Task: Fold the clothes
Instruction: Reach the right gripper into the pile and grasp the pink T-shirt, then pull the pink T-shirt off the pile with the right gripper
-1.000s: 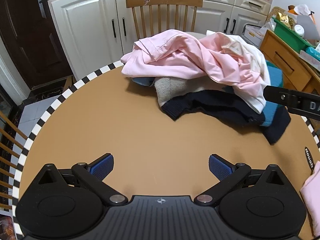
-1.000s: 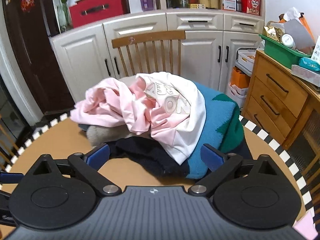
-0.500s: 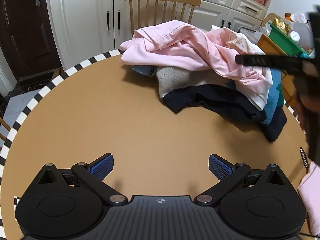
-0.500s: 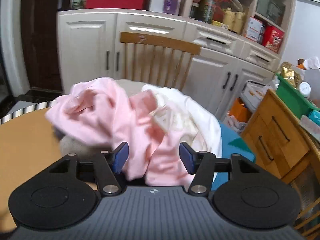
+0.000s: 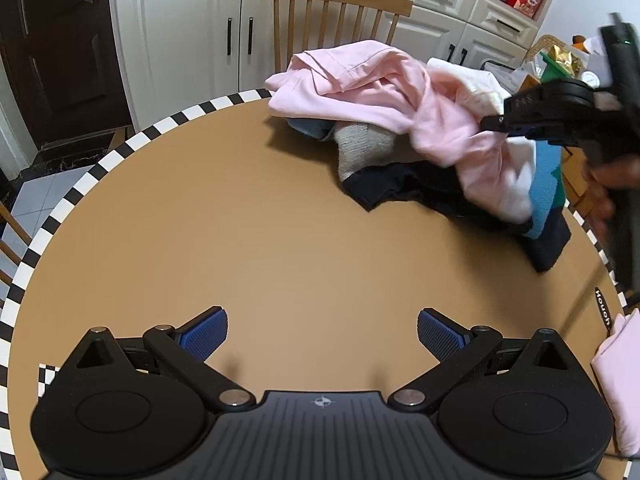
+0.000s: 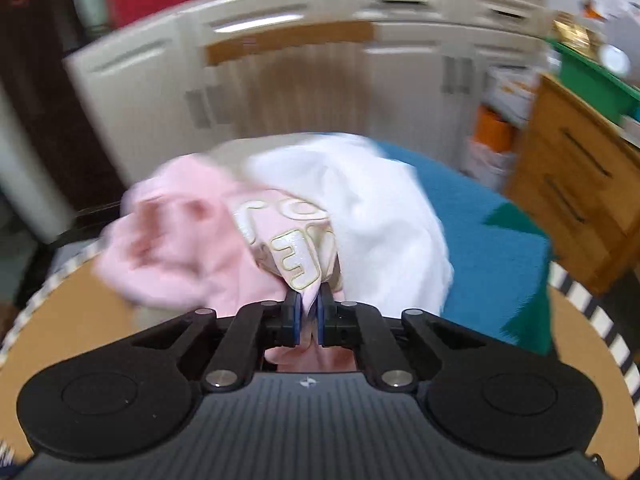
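Your right claw (image 6: 308, 312) is pinched on a fold of the pink top (image 6: 192, 248), right at the patch with the raised cream lettering, and the cloth runs back between its blue pads toward the camera. Just past that claw the pink top bunches to the left, a white garment (image 6: 380, 216) drapes to the right of it, and a blue-and-green knit (image 6: 488, 256) lies beyond and to the right; this view is smeared, so finer detail cannot be read.

Your left claw (image 5: 322, 330) is spread wide, its pads (image 5: 202, 334) hanging over bare brown bench (image 5: 240, 220) with nothing between them. A folded pink piece (image 5: 620, 372) sits at the near right edge of the bench, just beside that claw's right arm. Well ahead and to the right lies the heap of clothes: a dark navy garment (image 5: 400, 188) at the bottom, a grey knit (image 5: 360, 148) above it, the pink top (image 5: 380, 88) over everything. From this side you see the right claw (image 5: 490, 122) biting into the pink top at the heap's right end.

Behind the bench stand a wooden chair (image 5: 336, 4) and cream cupboards (image 5: 180, 28).
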`<act>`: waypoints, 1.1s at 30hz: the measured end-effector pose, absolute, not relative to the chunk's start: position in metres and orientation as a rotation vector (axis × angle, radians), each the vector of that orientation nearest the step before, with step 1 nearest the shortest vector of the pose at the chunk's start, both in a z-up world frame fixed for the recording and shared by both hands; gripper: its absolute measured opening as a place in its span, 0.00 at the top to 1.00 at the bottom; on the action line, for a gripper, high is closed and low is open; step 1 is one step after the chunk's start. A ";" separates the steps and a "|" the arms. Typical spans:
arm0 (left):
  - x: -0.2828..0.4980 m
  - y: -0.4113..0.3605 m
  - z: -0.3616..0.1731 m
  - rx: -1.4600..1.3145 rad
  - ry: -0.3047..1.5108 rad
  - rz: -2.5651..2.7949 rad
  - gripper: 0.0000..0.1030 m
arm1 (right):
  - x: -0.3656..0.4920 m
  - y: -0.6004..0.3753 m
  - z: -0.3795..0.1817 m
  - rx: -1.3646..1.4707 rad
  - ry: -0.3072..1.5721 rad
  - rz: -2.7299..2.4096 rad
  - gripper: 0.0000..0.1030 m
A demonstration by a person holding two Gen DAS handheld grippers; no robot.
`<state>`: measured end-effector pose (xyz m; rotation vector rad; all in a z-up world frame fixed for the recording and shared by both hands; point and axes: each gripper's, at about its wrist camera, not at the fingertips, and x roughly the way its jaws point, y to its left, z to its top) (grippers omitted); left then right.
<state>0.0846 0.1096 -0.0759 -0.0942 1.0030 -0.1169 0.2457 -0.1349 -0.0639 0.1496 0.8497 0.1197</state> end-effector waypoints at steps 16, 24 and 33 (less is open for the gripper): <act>-0.044 0.097 -0.064 0.016 1.022 -0.313 0.00 | 0.030 -0.171 -0.053 0.539 0.942 0.518 0.93; -0.113 0.064 -0.093 0.009 1.077 -0.401 0.00 | -0.025 -0.212 -0.091 0.549 0.963 0.311 0.87; -0.111 0.010 -0.120 0.286 0.860 -0.563 0.24 | -0.043 -0.229 -0.076 0.459 0.921 0.259 0.53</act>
